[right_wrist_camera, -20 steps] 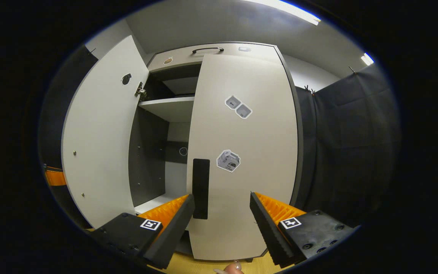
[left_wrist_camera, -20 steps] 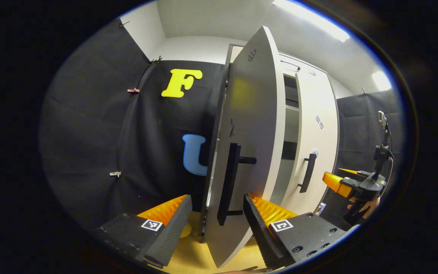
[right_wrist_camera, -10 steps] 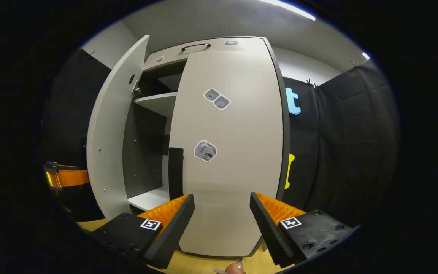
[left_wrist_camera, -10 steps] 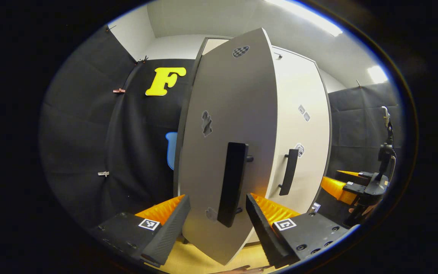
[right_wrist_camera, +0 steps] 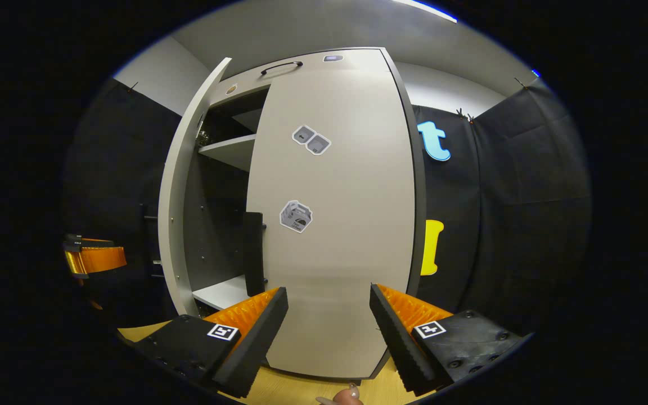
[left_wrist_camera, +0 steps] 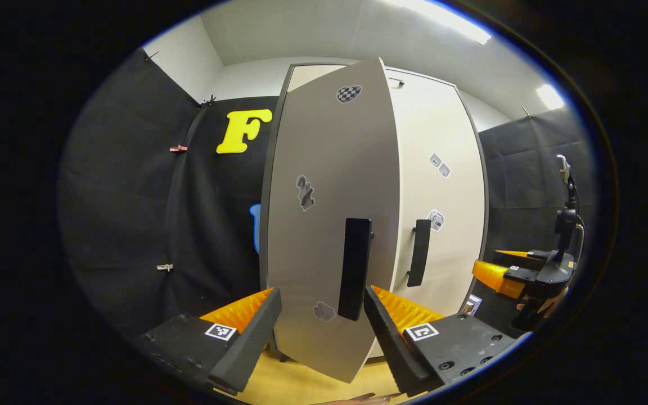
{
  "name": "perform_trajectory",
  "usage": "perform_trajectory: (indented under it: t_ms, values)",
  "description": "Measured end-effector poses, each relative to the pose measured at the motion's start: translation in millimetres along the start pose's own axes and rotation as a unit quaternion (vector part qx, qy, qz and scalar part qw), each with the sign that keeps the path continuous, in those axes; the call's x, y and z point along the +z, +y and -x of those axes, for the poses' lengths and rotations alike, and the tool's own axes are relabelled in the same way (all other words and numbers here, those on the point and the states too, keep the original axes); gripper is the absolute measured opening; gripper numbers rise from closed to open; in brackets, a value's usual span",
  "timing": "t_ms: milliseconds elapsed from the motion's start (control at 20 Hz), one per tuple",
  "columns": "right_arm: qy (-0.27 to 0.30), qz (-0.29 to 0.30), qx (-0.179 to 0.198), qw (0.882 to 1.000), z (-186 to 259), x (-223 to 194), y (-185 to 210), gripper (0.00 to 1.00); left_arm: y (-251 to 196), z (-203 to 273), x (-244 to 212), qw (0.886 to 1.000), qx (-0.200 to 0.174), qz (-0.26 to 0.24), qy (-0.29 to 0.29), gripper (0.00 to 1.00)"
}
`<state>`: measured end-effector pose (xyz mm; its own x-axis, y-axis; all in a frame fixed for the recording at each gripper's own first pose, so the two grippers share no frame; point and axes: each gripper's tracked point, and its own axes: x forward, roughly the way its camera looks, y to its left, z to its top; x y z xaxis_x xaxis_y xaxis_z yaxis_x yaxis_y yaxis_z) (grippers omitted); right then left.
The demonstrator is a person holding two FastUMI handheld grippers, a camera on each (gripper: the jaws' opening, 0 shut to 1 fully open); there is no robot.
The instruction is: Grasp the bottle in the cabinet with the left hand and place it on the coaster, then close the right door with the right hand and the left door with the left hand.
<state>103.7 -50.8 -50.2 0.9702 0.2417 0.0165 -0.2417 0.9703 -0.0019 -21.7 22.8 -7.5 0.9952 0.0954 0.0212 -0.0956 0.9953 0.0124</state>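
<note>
In the left gripper view the left gripper [left_wrist_camera: 321, 332] has its fingers spread wide, nothing pinched between them. The fingers reach forward and level toward the left door [left_wrist_camera: 329, 225], whose face stands close in front of them. I cannot tell whether either finger touches the door. The door's black bar handle [left_wrist_camera: 355, 269] runs upright, its long axis vertical, and its lower end hangs between the two fingers, nearer the right one. The left door is ajar, its free edge standing out from the cabinet front.

Beside it the right door [left_wrist_camera: 439, 208] lies flat against the cabinet, its own upright black handle [left_wrist_camera: 418, 252] near the inner edge. Farther right in that view the right gripper [left_wrist_camera: 498, 274] is held level by a hand [left_wrist_camera: 538, 308], well apart from the doors.

In the right gripper view the right gripper [right_wrist_camera: 328, 332] also has its fingers spread apart and empty, pointing forward and level at the lower part of the right door [right_wrist_camera: 335, 225]. To the left the left door [right_wrist_camera: 186, 191] shows edge-on and part open, with a shelf [right_wrist_camera: 228, 151] and the cabinet floor [right_wrist_camera: 220, 292] visible in the gap. The wooden bench [right_wrist_camera: 313, 388] runs under the cabinet's front edge. The bottle and coaster cannot be made out.
</note>
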Motion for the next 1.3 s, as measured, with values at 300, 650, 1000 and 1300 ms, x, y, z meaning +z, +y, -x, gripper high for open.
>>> perform_trajectory:
  t_ms: [300, 650, 1000, 1300]
  values:
    - [0.002, -0.002, 0.023, 1.0, -12.5, -1.5, 18.8, 0.98, 7.8, 19.6, -2.5, 1.0, 0.024, 0.003, 0.002, 0.93]
    - [-0.011, 0.004, 0.028, 1.0, -7.0, 6.6, 34.3, 0.98, 18.1, 28.8, 0.4, 1.0, 0.023, 0.012, -0.004, 0.93]
    - [-0.02, 0.01, -0.008, 1.0, 11.8, 17.6, 24.9, 0.97, 8.0, 19.6, 0.7, 1.0, -0.018, 0.018, -0.011, 0.94]
    - [-0.024, 0.009, -0.02, 0.999, 25.8, 21.9, 20.9, 0.98, -1.4, 15.9, 2.2, 0.999, -0.04, 0.013, -0.018, 0.94]
